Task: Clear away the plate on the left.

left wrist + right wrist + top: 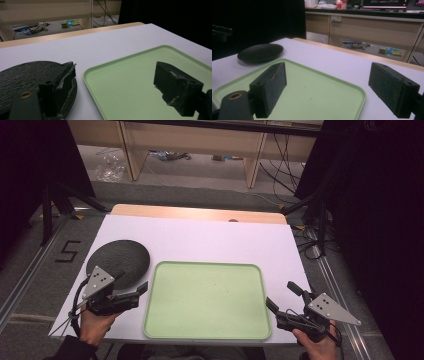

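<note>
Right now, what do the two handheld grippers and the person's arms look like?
Both the left gripper and the right gripper are black, each topped by a grey triangular plate with small dark dots. Their blocky black jaws carry worn, whitish-scuffed pads. Thin dark cables trail from the left gripper. A dark sleeve covers the left forearm.

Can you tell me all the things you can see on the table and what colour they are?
tray: one, light green, nothing on it, middle of the near part of the table.
plate: one, black, round, left of the tray, close beside it.
table cover: one, white, over the wooden table.
left gripper: one, black with a grey plate, open, over the near edge of the black plate.
right gripper: one, black with a grey plate, open, at the tray's right edge.
hands: two, at the near table edge, each holding a gripper.
</note>
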`<state>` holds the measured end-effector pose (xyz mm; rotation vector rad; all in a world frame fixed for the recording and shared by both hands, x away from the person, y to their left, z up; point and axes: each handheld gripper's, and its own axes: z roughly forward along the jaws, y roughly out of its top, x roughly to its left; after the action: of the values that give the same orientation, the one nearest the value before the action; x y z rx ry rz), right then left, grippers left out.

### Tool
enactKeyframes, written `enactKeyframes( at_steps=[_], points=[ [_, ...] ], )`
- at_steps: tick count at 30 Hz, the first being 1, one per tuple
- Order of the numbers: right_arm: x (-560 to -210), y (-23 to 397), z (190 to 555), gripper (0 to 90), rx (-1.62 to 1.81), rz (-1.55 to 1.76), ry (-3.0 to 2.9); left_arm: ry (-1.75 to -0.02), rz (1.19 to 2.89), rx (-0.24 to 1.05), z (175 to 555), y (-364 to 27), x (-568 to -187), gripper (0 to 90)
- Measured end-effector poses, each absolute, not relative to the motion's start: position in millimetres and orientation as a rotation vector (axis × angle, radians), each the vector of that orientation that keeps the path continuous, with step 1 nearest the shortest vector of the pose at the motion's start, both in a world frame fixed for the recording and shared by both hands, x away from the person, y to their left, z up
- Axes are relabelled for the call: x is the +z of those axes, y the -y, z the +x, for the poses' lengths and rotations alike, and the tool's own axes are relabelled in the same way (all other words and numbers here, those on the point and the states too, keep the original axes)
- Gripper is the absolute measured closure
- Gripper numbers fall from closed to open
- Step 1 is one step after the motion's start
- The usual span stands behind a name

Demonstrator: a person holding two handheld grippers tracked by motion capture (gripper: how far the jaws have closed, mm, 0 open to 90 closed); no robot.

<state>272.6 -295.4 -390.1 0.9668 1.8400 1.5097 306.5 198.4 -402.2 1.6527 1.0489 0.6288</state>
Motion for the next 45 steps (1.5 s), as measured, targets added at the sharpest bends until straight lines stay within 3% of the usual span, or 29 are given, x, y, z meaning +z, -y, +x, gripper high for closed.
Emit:
enactKeyframes(
  at_steps=[17, 27, 45],
  points=[
    [-390, 295, 272, 15.8, 1.498, 0.965, -1.856, -1.151, 1.666, 0.567, 326, -207, -411, 18.9],
    [-390, 294, 272, 15.8, 1.499, 0.968, -1.857, -1.192, 1.69, 0.616, 351, -215, -415, 19.5],
    [-390, 294, 272, 15.8, 1.504, 0.964, -1.862, -1.416, 1.714, 0.588, 417, -269, -426, 20.3]
  ],
)
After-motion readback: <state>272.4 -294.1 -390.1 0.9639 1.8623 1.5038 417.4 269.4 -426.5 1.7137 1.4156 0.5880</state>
